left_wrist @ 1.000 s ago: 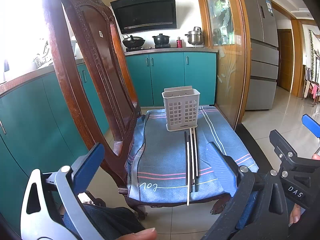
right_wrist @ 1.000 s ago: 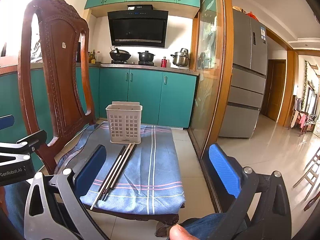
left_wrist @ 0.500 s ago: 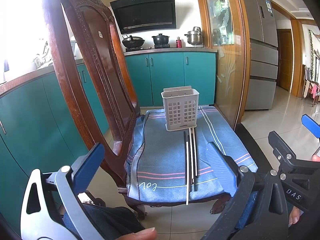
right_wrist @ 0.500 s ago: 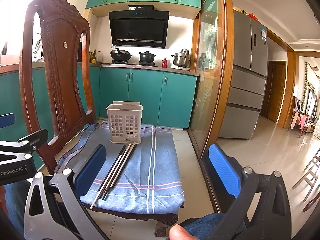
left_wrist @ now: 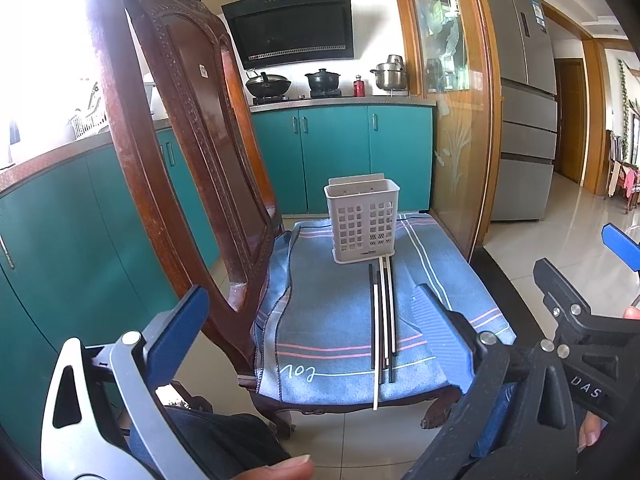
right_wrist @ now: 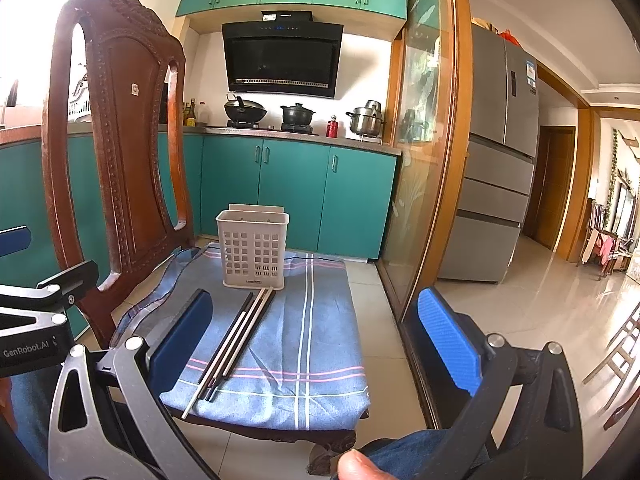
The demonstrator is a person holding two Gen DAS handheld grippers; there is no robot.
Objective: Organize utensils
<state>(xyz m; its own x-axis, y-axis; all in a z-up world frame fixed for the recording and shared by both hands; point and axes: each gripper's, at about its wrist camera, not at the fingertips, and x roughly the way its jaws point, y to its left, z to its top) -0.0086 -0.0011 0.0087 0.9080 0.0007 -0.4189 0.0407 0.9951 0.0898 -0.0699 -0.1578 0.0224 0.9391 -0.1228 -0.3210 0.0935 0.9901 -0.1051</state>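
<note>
Left tool: jaws spread wide, nothing between the blue pads; a thumb tip shows at the lower edge. Right tool: jaws likewise wide apart and empty; a thumb tip below. Both held level, side by side.

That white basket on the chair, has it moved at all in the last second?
No. The white basket stands on the blue cloth, its base at the far ends of the chopsticks, as before; only the cameras drifted slightly.
</note>
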